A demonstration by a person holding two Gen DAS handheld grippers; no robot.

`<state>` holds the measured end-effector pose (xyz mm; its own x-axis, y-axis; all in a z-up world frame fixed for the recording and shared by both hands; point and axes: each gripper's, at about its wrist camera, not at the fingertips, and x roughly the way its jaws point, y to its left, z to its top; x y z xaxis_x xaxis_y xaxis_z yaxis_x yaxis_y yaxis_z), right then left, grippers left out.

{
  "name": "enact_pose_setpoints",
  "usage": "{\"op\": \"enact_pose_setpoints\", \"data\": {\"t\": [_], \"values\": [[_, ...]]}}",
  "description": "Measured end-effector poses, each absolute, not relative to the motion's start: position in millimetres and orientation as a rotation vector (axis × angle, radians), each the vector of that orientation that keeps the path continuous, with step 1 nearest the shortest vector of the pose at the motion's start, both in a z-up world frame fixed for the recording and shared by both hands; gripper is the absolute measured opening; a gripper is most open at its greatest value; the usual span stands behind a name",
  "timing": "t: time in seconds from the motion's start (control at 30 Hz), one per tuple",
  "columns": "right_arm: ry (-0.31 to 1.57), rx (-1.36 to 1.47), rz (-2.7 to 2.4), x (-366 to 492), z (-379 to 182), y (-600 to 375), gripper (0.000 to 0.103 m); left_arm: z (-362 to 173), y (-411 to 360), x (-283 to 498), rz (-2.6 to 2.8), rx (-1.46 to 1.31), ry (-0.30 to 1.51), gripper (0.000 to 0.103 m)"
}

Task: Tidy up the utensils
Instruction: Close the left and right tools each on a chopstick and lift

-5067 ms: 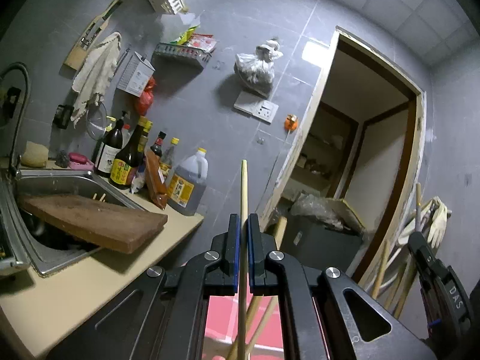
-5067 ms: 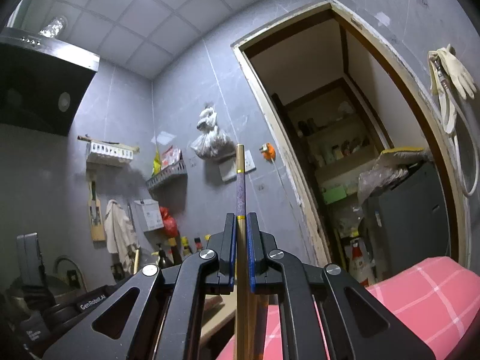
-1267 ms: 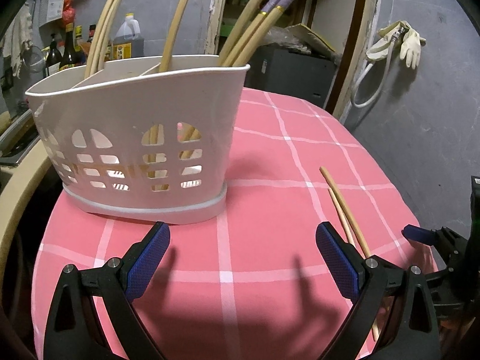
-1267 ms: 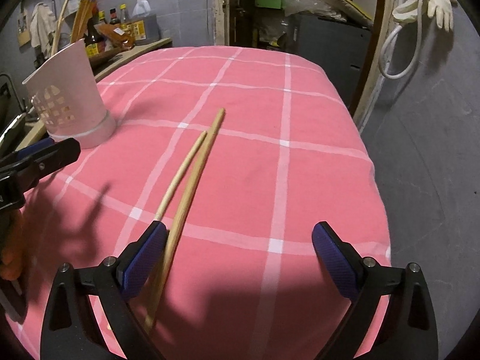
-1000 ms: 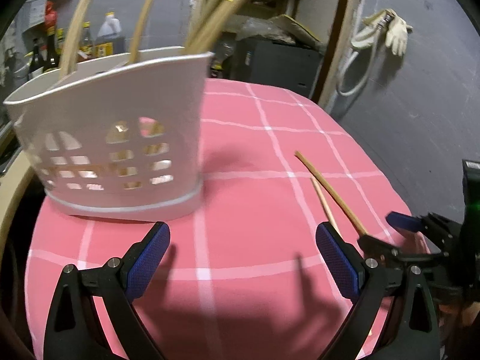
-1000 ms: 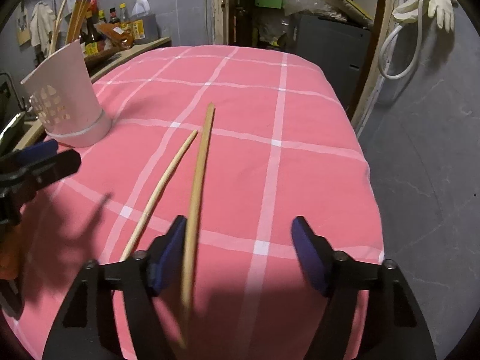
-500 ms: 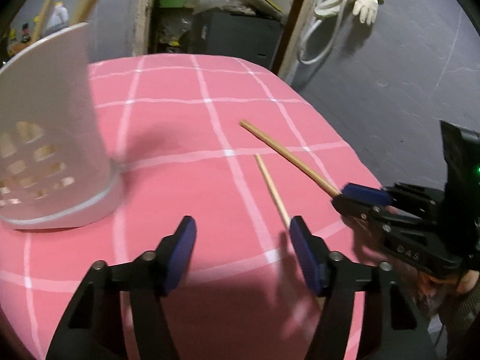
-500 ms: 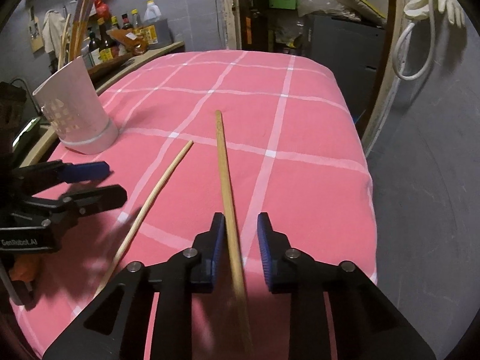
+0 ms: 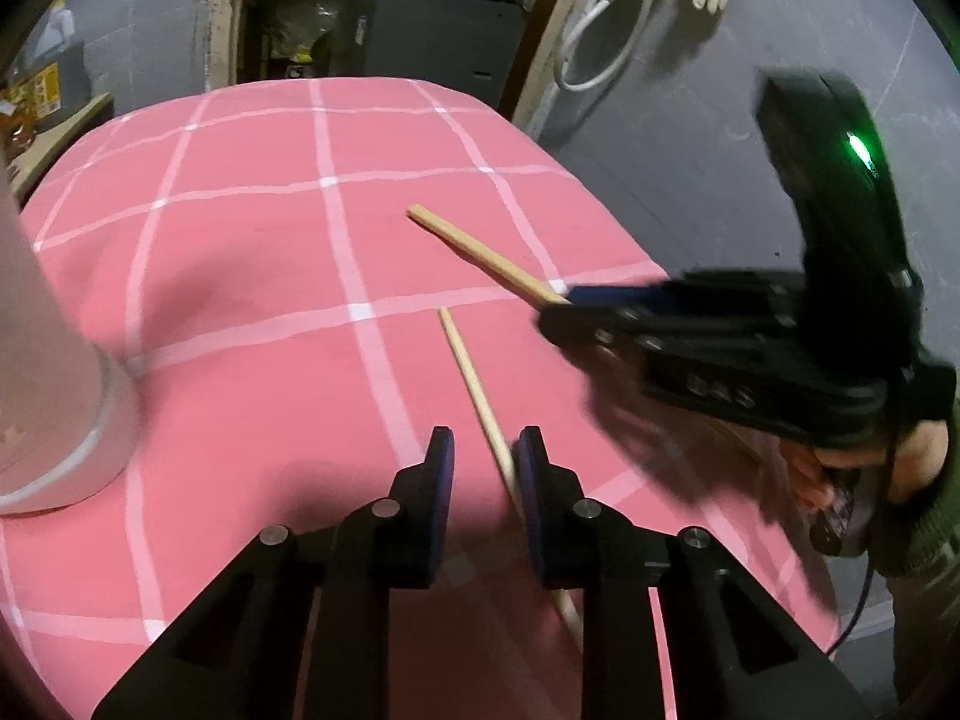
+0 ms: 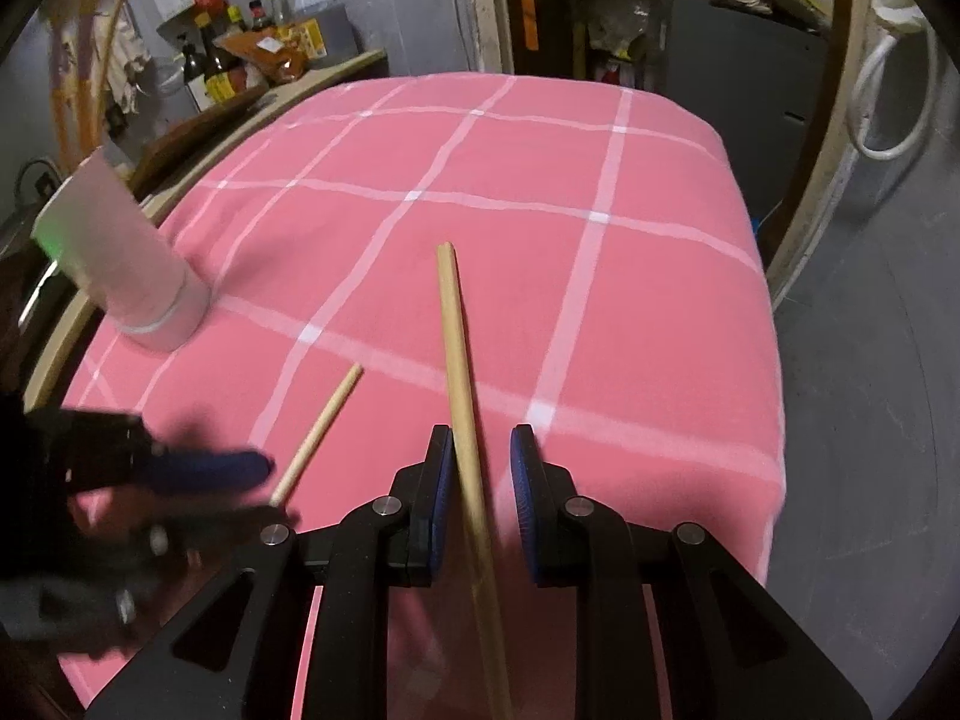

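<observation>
Lying on pink surface (image 9: pixel 252 324): two chopsticks | left gripper (image 9: pixel 483 456) narrowed around thin chopstick (image 9: pixel 474 384), pads apart | right gripper (image 10: pixel 480 456) likewise around thick chopstick (image 10: pixel 453 324) | basket (image 10: pixel 120 264) cut off, blurred

Two chopsticks on tablecloth: thinner chopstick (image 9: pixel 474 387) left of thicker chopstick (image 10: pixel 459 372), near but apart. Utensil holder (image 10: pixel 123 255) further left on cloth (image 9: pixel 252 252). Bottles (image 10: pixel 210 75) on counter (image 10: pixel 288 90) behind. Doorway beyond far edge.

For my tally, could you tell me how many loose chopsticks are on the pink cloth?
2: the thinner chopstick lies between the left gripper's fingers; the thicker chopstick between the right gripper's.
</observation>
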<state>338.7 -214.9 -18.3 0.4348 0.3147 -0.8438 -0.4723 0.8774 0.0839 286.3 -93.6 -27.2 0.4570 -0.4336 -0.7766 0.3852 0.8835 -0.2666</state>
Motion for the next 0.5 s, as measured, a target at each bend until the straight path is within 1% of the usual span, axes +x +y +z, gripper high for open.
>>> {"op": "enact_pose_setpoints", "data": {"t": [0.07, 0.13, 0.17, 0.2, 0.3, 0.4, 0.5], "values": [[1.020, -0.196, 0.486, 343.2, -18.7, -209.5, 0.017, -27.5, -96.0, 287.4, -0.504, -0.045, 0.981, 0.018], [1.027, -0.209, 0.480, 345.7, -19.0, -206.5, 0.016, -28.8, -98.9, 290.5, -0.483, -0.032, 0.991, 0.012], [1.030, -0.210, 0.478, 346.6, -19.1, -205.8, 0.015, -29.3, -99.4, 292.5, -0.471, -0.037, 0.998, 0.008], [1.032, -0.204, 0.478, 347.7, -19.2, -206.4, 0.009, -30.1, -99.8, 294.8, -0.467, -0.047, 1.006, 0.007], [1.031, -0.149, 0.484, 345.6, -18.4, -209.3, 0.006, -29.9, -96.5, 297.6, -0.462, -0.074, 1.014, 0.003], [1.006, -0.078, 0.492, 338.2, -15.9, -214.5, 0.005, -25.1, -90.4, 294.2, -0.462, -0.095, 0.999, 0.003], [0.928, 0.011, 0.502, 323.3, -3.9, -222.9, 0.005, -15.8, -83.7, 286.4, -0.466, -0.109, 0.955, 0.003]]}}
